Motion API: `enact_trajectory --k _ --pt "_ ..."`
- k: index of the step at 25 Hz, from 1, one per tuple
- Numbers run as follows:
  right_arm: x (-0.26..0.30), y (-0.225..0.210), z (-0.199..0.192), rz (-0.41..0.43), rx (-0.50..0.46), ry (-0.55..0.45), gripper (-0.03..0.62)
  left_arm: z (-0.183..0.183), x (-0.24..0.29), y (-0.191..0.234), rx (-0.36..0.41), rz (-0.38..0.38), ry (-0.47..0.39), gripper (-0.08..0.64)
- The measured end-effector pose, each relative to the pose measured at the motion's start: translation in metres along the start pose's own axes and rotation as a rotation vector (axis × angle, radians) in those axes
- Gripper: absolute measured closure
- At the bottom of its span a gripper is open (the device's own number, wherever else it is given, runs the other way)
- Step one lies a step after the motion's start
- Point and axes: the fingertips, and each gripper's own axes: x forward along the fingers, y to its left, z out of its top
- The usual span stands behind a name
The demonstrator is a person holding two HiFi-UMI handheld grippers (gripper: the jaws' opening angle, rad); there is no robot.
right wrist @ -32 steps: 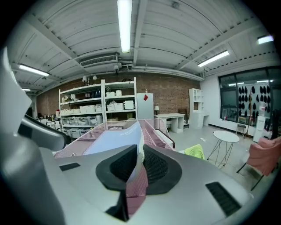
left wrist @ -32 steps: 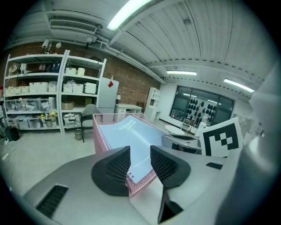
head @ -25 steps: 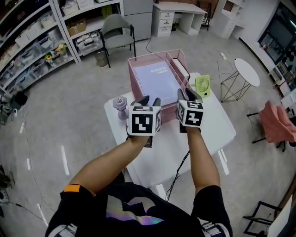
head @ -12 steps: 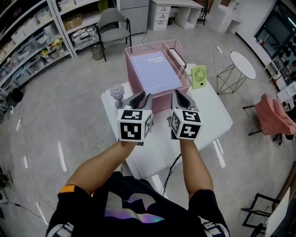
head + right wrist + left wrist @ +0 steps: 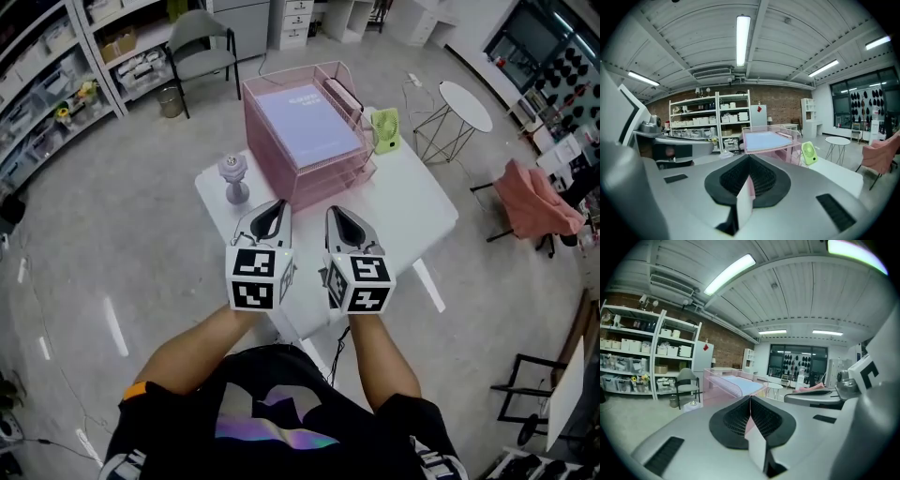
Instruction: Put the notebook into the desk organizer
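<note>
The lavender spiral notebook [image 5: 309,124] lies flat in the top tray of the pink mesh desk organizer [image 5: 267,155] at the far side of the white table [image 5: 412,211]. Both grippers hover side by side over the table's near part, well short of the organizer. My left gripper [image 5: 271,215] is shut with nothing between its jaws, and so is my right gripper [image 5: 338,218]. In the left gripper view the shut left gripper [image 5: 750,401] points at the organizer [image 5: 717,380] and the notebook [image 5: 743,384]. In the right gripper view the right gripper [image 5: 749,163] faces the notebook [image 5: 765,139].
A small green fan [image 5: 384,129] stands just right of the organizer. A purple dumbbell-shaped weight [image 5: 233,178] stands at its left. Beyond the table are a grey chair [image 5: 202,37], a round white side table [image 5: 466,105], a pink-draped chair [image 5: 530,202] and storage shelves [image 5: 56,84].
Both grippers drew back from the organizer toward the person and their jaws closed from open to shut. The notebook stays in the top tray.
</note>
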Motion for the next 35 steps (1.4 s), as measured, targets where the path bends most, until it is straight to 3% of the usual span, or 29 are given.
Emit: enact_trajectory --k 13,22,35 --pt "-0.077 0.127 -0.071 -0.081 0.073 0.041 0.574 -0.065 -0.139 0.028 0.079 -0.116 0.033 0.549" --pt "-0.133 0.214 -0.116 -0.103 0.103 0.059 0.574 -0.116 -0.232 0.056 0.138 -0.132 0.057 0.549" --pt "-0.179 0.264 -0.132 -0.12 0.105 0.044 0.575 -0.135 -0.297 0.05 0.175 -0.167 0.017 0.549"
